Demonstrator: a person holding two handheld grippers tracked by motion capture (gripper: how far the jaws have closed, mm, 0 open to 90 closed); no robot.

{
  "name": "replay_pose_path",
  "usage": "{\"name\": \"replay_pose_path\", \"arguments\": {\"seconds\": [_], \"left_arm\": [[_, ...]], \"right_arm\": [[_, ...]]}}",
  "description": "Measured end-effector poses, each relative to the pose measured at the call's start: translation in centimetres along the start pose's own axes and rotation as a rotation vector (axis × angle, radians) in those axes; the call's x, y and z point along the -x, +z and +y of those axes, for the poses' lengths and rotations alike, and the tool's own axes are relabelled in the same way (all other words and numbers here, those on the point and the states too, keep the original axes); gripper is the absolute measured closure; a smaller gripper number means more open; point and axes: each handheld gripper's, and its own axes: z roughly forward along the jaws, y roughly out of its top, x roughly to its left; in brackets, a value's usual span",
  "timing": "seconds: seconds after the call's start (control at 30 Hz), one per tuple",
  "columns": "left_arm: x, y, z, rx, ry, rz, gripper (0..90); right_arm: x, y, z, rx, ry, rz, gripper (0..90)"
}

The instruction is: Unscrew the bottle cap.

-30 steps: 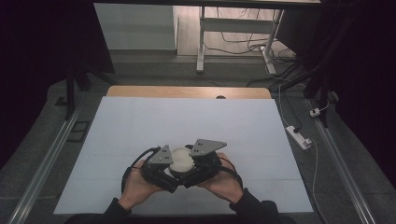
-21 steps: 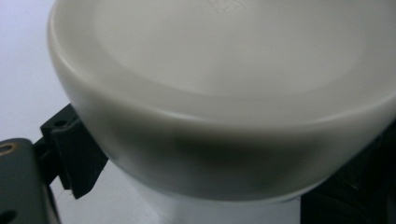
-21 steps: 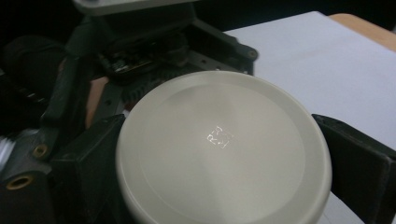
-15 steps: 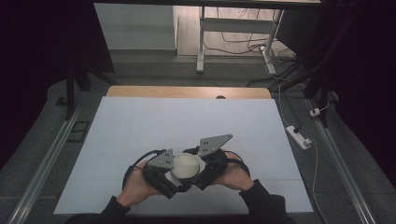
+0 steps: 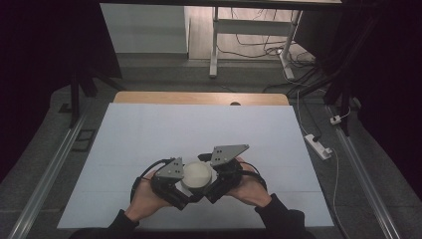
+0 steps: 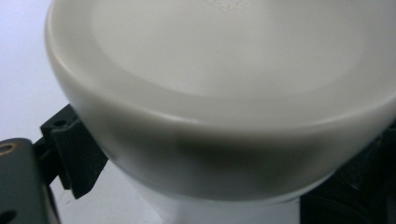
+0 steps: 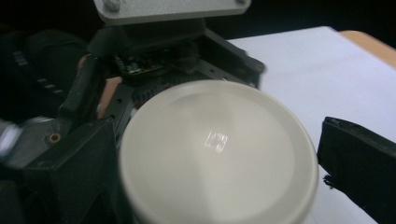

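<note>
Your table is covered in a white sheet, and near its front edge, between your two hands, sits a round white container with a flat lid, standing upright so its axis runs straight up from the table.

Your left tool comes at the container from the left and your right tool from the right, so the container lies directly between them, equally near to both.

In the left gripper view the container's side sits tight between the jaws, which look closed against it. In the right gripper view the lid lies between that tool's jaws; one jaw touches its edge, while the other stands a little off, so this tool looks partly open, not yet gripping.

Any twist, I judge, turns about that upright axis.
</note>
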Motion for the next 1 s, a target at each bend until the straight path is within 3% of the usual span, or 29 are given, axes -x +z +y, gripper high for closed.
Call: {"name": "replay_pose_path", "arguments": {"seconds": [0.03,0.13,0.17,0.3,0.63,0.7,0.77,1.0], "left_arm": [[-0.2,-0.1,-0.1,0.006,-0.024,0.027,7.2],[-0.3,-0.2,-0.1,0.003,-0.039,0.051,7.1],[-0.3,-0.2,-0.1,0.004,-0.048,0.063,7.1],[-0.2,0.0,0.0,-0.009,-0.073,0.113,7.1],[0.2,0.2,0.2,-0.025,-0.086,0.144,7.1],[0.2,0.1,0.2,-0.02,-0.077,0.131,7.1],[0.1,0.0,0.2,-0.013,-0.066,0.104,7.2],[0.2,-0.1,0.3,-0.011,0.005,-0.024,7.1]], "right_arm": [[-0.1,0.0,0.0,-0.004,0.014,-0.029,0.0],[-0.3,0.2,0.0,-0.008,0.039,-0.073,0.0],[-0.4,0.4,0.0,-0.01,0.082,-0.12,0.0],[-0.7,0.9,0.0,0.012,0.156,-0.177,0.0],[-2.1,1.9,-0.2,0.01,0.129,-0.301,6.6],[-2.3,1.9,-0.1,0.011,0.108,-0.303,6.8],[-2.2,1.7,0.0,0.006,0.097,-0.271,6.8],[-0.6,0.3,-0.2,-0.013,0.046,-0.036,6.9]]}}
